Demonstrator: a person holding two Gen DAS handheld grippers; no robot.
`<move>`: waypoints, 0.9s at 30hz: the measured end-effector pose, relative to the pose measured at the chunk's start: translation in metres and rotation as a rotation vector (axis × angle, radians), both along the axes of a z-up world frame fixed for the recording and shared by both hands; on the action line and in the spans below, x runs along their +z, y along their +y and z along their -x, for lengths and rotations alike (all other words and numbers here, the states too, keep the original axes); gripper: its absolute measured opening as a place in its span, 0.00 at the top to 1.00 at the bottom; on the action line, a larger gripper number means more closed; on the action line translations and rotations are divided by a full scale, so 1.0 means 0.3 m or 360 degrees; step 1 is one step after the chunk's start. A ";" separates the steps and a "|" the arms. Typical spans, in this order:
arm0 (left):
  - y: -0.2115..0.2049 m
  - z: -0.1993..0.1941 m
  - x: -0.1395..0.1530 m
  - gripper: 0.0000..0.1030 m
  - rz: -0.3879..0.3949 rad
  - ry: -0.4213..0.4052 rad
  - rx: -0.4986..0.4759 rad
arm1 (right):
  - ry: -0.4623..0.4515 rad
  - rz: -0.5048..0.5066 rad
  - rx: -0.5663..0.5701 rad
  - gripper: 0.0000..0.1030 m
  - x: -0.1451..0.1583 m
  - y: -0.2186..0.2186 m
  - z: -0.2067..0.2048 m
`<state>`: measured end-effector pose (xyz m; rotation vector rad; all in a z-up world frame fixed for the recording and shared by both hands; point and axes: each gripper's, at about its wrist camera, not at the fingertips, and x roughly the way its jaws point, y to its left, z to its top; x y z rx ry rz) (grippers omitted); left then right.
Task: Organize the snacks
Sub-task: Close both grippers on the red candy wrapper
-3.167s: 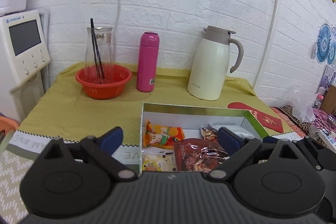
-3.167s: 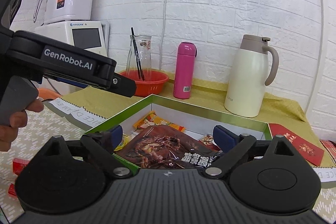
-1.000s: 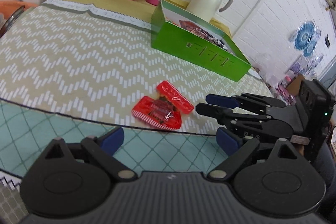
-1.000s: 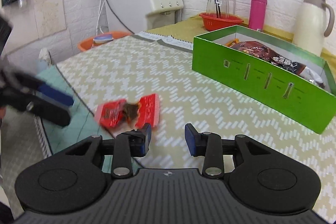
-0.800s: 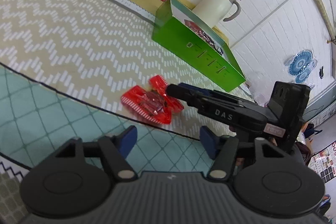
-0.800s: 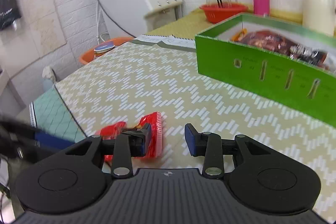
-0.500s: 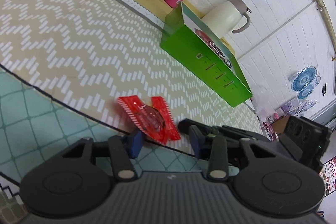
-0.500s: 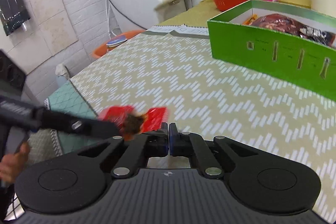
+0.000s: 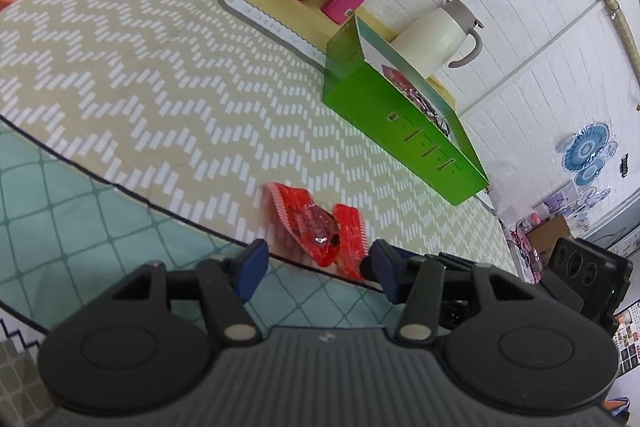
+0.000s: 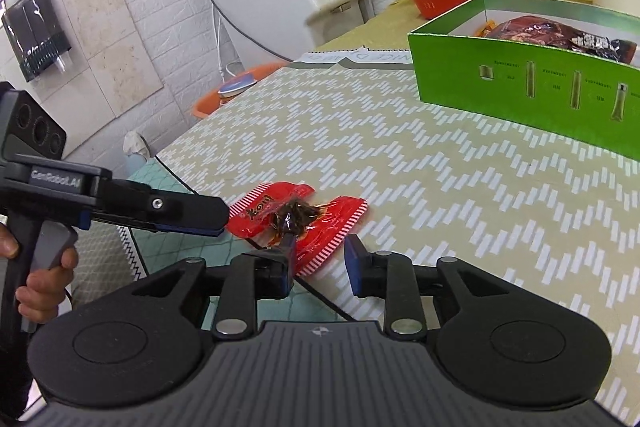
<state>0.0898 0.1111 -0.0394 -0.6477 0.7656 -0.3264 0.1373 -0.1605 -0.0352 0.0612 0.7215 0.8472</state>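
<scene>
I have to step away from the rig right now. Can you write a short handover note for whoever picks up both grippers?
Left gripper: jaws opening, nothing gripped; the red snack packet lies just ahead of it.
Right gripper: jaws opening, packet edge between the pads, not clamped.
Packet rests on the tablecloth near the table's front edge.
Done: several snacks already in the green box.
Left: grip the red packet and put it in the box.

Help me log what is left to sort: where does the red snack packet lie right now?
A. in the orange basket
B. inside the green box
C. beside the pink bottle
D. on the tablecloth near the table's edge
D: the red snack packet lies flat on the tablecloth, well short of the green box.
</scene>
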 end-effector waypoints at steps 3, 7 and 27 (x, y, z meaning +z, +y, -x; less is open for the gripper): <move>0.004 -0.026 -0.004 0.57 -0.0008 0.0000 -0.0030 | 0.0044 -0.0037 -0.0019 0.52 -0.001 -0.021 0.008; 0.015 -0.050 -0.019 0.78 0.0006 0.0020 -0.0040 | 0.0074 -0.0061 -0.0042 0.51 -0.002 -0.022 -0.006; -0.010 -0.055 -0.015 0.95 -0.0020 0.0021 -0.0110 | 0.0069 -0.0099 -0.0127 0.85 0.003 -0.016 -0.006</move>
